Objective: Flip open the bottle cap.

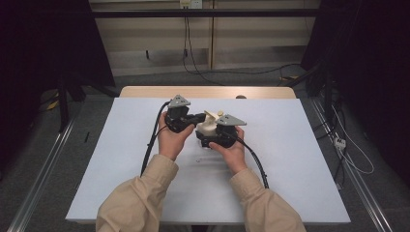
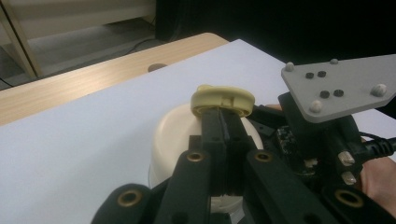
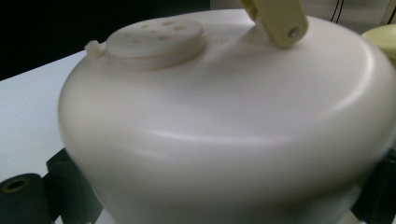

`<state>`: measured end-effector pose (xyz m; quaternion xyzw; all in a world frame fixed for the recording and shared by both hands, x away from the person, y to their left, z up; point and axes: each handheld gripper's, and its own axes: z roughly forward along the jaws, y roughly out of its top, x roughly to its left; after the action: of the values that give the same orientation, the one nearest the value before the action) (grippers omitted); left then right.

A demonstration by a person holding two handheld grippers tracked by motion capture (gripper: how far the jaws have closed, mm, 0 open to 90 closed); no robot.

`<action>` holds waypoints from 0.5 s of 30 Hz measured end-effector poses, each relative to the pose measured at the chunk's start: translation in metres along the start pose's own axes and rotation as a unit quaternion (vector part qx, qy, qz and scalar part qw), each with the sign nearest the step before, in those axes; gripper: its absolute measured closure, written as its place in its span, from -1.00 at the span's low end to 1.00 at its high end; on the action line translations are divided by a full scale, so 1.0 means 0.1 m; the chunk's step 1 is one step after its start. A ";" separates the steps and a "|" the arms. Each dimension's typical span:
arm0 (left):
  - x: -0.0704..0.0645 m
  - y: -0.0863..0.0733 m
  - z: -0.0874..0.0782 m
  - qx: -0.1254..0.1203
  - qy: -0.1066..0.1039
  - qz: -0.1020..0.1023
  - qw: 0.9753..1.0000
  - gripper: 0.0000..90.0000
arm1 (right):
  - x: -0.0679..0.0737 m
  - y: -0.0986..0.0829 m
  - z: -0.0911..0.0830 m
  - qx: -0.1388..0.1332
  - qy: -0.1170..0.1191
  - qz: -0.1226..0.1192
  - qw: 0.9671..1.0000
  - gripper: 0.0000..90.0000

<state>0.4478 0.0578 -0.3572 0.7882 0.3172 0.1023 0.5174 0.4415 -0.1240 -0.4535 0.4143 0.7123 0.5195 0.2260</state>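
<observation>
resting on a white sheet [image 1: 121, 159] over wooden table [image 1: 145, 92].

No text, label, brand, number or sign can be read on anything here.

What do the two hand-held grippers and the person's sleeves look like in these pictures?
Both the left gripper and the right gripper are black, each with a grey three-cornered plate on top that carries pale studs and dark screws. A black cable trails from each. Brass-coloured rings sit in the jaw linkages. The sleeves are beige and long.
</observation>
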 end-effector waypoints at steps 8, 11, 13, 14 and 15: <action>-0.02 0.04 0.01 -0.001 -0.001 0.002 1.000 1.00 | 0.00 0.00 0.00 0.001 0.000 0.001 1.000 -0.86; -0.02 0.05 0.02 0.000 -0.002 0.003 1.000 1.00 | 0.00 0.00 0.00 0.001 0.000 0.001 1.000 -0.86; -0.01 0.05 0.02 0.000 0.000 0.004 1.000 1.00 | 0.00 0.00 0.00 0.001 -0.001 0.001 1.000 -0.86; -0.01 0.05 0.02 0.000 0.001 0.004 1.000 1.00 | 0.00 0.00 0.00 0.000 -0.001 0.001 1.000 -0.86; -0.01 0.05 0.02 0.001 0.001 0.002 1.000 1.00 | 0.00 0.00 0.00 0.001 -0.001 0.001 1.000 -0.86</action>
<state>0.4502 0.0542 -0.3536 0.7892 0.3162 0.1044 0.5160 0.4413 -0.1238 -0.4535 0.4159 0.7119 0.5188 0.2262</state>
